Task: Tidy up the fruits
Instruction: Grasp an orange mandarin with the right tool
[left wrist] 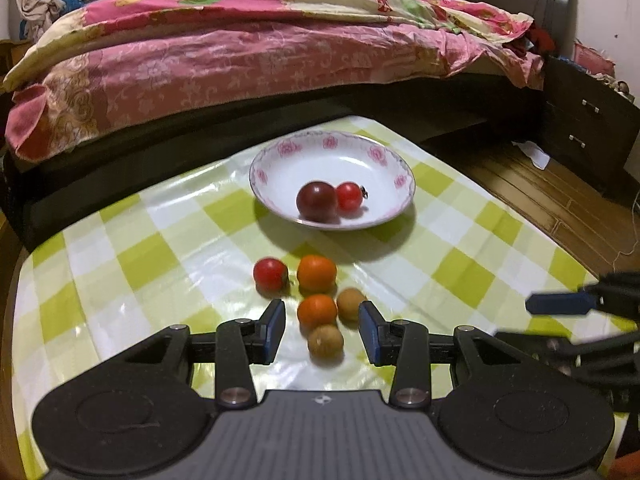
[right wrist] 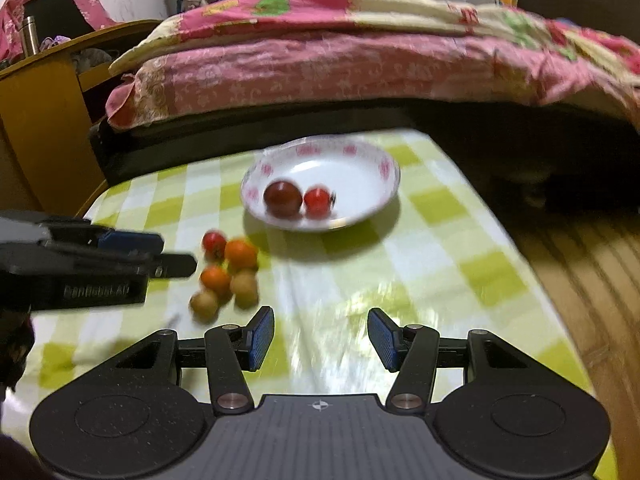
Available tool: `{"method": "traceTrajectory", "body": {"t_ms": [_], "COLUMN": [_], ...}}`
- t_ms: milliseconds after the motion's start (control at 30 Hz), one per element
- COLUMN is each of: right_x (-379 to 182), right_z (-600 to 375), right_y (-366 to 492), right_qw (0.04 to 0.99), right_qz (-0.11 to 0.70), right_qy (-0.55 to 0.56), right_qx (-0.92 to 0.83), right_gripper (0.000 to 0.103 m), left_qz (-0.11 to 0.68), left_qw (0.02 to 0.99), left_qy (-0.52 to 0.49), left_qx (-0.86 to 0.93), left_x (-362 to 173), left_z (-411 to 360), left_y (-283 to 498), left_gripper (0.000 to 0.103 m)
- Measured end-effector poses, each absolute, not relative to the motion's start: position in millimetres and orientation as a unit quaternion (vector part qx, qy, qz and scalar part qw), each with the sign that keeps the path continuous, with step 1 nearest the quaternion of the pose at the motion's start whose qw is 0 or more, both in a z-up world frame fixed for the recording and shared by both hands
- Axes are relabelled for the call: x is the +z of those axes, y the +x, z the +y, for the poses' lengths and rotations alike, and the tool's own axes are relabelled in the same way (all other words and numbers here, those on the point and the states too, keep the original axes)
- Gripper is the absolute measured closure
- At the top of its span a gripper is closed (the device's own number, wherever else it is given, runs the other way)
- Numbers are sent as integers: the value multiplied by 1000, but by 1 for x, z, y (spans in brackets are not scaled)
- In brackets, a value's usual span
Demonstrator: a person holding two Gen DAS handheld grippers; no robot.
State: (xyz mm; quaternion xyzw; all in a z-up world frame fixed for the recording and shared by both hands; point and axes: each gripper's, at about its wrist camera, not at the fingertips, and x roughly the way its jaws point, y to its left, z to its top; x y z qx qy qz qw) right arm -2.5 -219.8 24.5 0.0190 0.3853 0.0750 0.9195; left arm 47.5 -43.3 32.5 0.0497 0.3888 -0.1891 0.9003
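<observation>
Left gripper (left wrist: 322, 330), jaws apart and empty, frames loose fruit near a flowered bowl (left wrist: 394, 216) (two tomatoes inside); right gripper (right wrist: 321, 338) open over bare tablecloth (right wrist: 440, 264).

Bed (left wrist: 256, 60) with pink floral quilt (right wrist: 320, 68), beyond the table's far edge. Dark nightstand (left wrist: 588, 120), two drawers, at right. Wooden cabinet (right wrist: 44, 120) bearing a steel flask (right wrist: 29, 36), at left.

Both the left hand-held gripper (left wrist: 322, 330) and right hand-held gripper (right wrist: 321, 338) tilt downward, jaws apart, empty.
</observation>
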Motion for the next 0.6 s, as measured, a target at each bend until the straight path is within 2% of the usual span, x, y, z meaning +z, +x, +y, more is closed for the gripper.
{"method": "traceTrajectory", "body": {"t_ms": [500, 567, 600], "right_x": [-1, -4, -5], "right_z": [-209, -208, -208], "right_y": [-27, -26, -25], "right_qw": [897, 892, 890], "right_qz": [432, 442, 446], "right_qy": [-7, -5, -5], "right_qx": [89, 93, 95], "right_gripper": [54, 57, 63], "left_qz": [412, 413, 414], "left_qw": [889, 887, 886], "left_qy": [58, 61, 63], "left_qx": [-195, -196, -197], "left_x": [15, 11, 8], "left_z": [-38, -40, -42], "left_y": [31, 33, 35], "left_gripper": [55, 55, 55]}}
